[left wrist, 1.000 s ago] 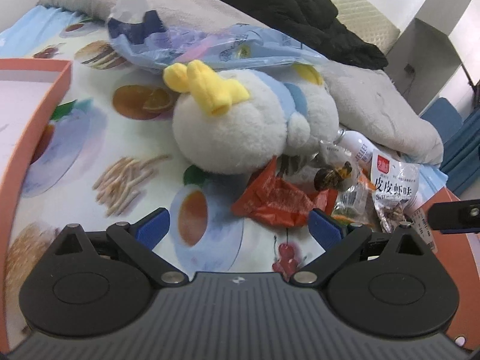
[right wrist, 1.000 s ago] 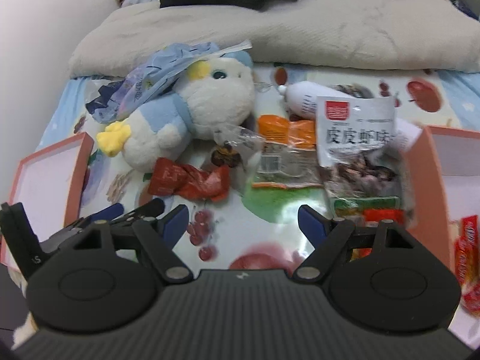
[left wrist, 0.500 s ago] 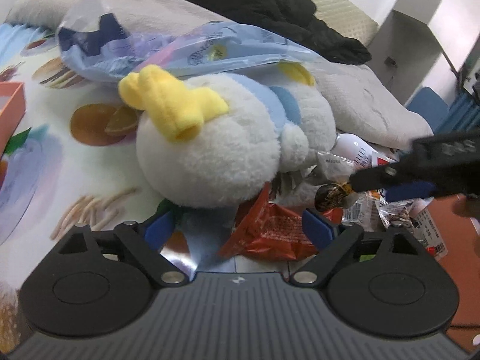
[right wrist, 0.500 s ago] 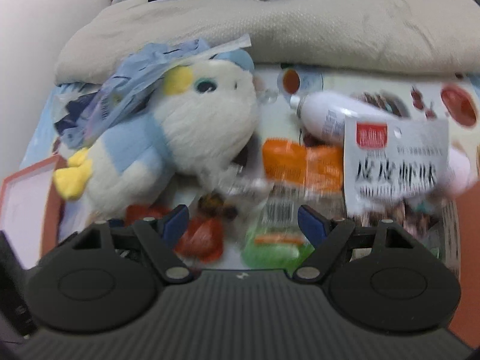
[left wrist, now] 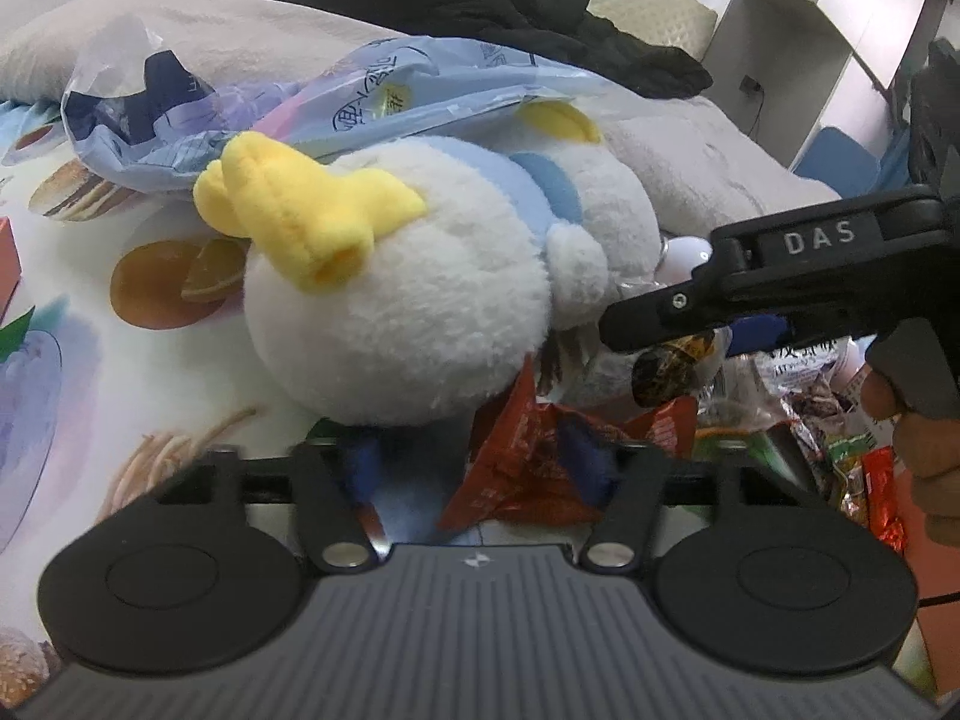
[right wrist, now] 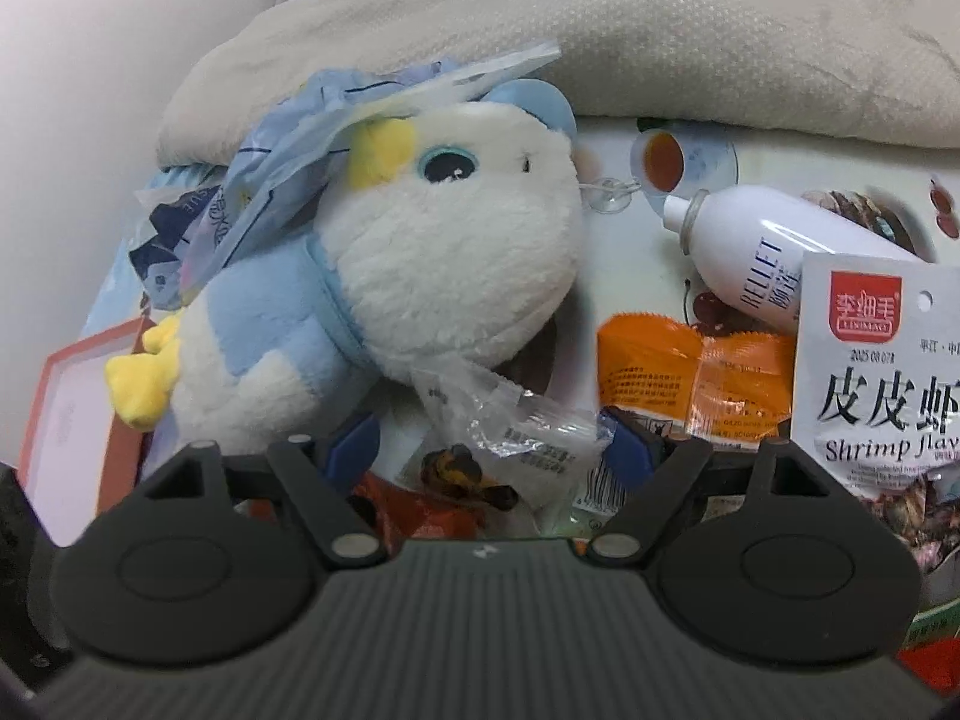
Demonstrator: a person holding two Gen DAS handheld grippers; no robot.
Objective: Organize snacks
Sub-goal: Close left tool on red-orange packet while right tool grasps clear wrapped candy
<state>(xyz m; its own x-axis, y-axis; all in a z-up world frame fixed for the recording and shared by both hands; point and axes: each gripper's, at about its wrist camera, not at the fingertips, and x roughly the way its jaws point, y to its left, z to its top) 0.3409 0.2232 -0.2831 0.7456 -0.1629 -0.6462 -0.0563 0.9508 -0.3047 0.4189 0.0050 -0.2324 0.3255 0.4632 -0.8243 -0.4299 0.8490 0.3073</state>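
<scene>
A red snack packet (left wrist: 540, 456) lies in front of a white and blue plush bird (left wrist: 414, 276). My left gripper (left wrist: 480, 465) is open, its blue fingers on either side of the packet's left part. My right gripper (right wrist: 489, 447) is open around a clear wrapper with a dark snack (right wrist: 510, 426); the red packet (right wrist: 420, 510) shows below it. The right gripper also shows from the side in the left wrist view (left wrist: 738, 300). An orange packet (right wrist: 690, 372), a shrimp-flavour bag (right wrist: 882, 372) and a white bottle (right wrist: 756, 252) lie to the right.
A blue plastic bag (left wrist: 336, 102) lies over the plush bird (right wrist: 432, 252). A grey pillow (right wrist: 660, 30) and black clothing (left wrist: 480, 6) are behind. A pink-rimmed box (right wrist: 66, 420) stands at the left. More packets (left wrist: 864, 468) lie at the right.
Both grippers have moved forward and down toward the snack pile. The left one now straddles the red packet; the right one straddles the clear wrapper.
</scene>
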